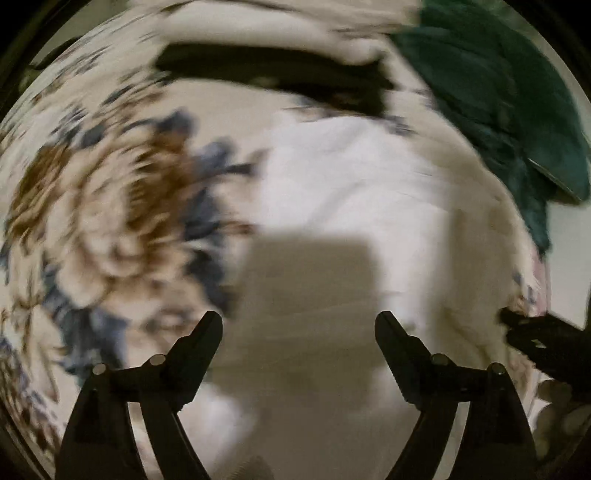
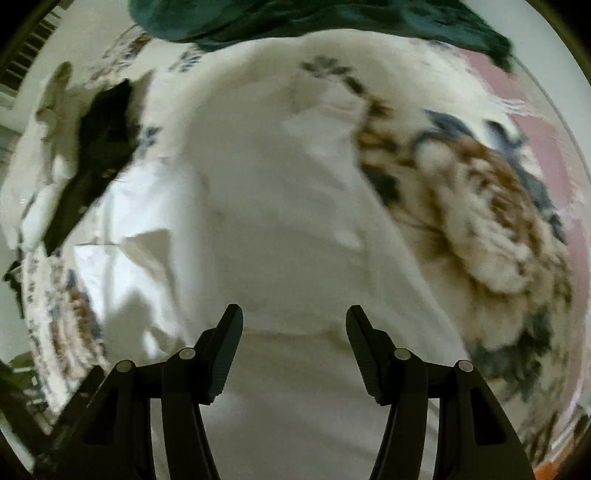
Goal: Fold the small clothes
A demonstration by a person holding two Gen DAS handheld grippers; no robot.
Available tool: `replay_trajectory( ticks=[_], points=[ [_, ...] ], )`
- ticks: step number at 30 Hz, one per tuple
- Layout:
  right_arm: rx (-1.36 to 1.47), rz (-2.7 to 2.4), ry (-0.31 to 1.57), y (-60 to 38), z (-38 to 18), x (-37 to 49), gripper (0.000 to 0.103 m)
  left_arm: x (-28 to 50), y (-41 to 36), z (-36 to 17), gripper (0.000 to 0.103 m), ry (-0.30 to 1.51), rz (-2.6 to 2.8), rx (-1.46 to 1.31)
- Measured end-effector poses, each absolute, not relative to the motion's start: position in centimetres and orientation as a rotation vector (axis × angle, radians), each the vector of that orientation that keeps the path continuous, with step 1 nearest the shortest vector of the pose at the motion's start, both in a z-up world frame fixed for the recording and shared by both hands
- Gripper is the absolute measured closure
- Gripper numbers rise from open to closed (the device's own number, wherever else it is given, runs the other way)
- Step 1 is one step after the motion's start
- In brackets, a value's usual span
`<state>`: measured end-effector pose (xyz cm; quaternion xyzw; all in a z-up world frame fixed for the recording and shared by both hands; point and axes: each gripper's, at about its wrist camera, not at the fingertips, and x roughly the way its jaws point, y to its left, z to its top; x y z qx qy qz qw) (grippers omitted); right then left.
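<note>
A white garment [image 1: 369,192] lies spread on a floral bedspread [image 1: 110,206]; it also fills the middle of the right wrist view [image 2: 280,206]. My left gripper [image 1: 298,321] is open just above the garment, nothing between its fingers. My right gripper [image 2: 294,314] is open above the same garment and empty. The right gripper's black body shows at the right edge of the left wrist view [image 1: 546,343], and the left gripper shows at the left of the right wrist view [image 2: 92,158]. Both views are motion-blurred.
A dark green garment [image 1: 498,96] lies at the far side of the bed and also shows in the right wrist view [image 2: 332,18]. A black item [image 1: 273,70] lies beyond the white garment. The floral bedspread [image 2: 480,206] and a pink cloth [image 2: 535,122] lie to the right.
</note>
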<state>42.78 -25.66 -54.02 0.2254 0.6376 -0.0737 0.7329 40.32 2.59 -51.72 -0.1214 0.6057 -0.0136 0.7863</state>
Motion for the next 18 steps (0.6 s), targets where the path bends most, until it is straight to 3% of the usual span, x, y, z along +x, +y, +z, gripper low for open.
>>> replay_trajectory(
  ticks=[5,10,11,12,13,18],
  points=[
    [0.561,0.032,1.4,-21.5,-55.7,48.7,0.04,42.0,6.4,-53.3,0.019,1.299,0.097,-0.212],
    [0.582,0.184,1.497,-16.9,-59.8,54.1,0.041,45.9,5.1,-54.1,0.019,1.271,0.102,-0.112],
    [0.551,0.197,1.504,-15.8,-60.4,55.2,0.053,46.2,4.5,-54.4,0.019,1.268,0.093,-0.094],
    [0.464,0.181,1.513,-15.2,-60.4,55.6,0.084,46.2,4.1,-54.6,0.019,1.267,0.082,-0.074],
    [0.375,0.147,1.528,-14.7,-60.6,56.1,0.094,45.8,3.3,-54.7,0.019,1.271,0.064,-0.041],
    [0.328,0.045,1.545,-18.5,-59.3,54.4,0.094,43.6,-0.1,-56.5,0.019,1.321,-0.023,0.11]
  ],
)
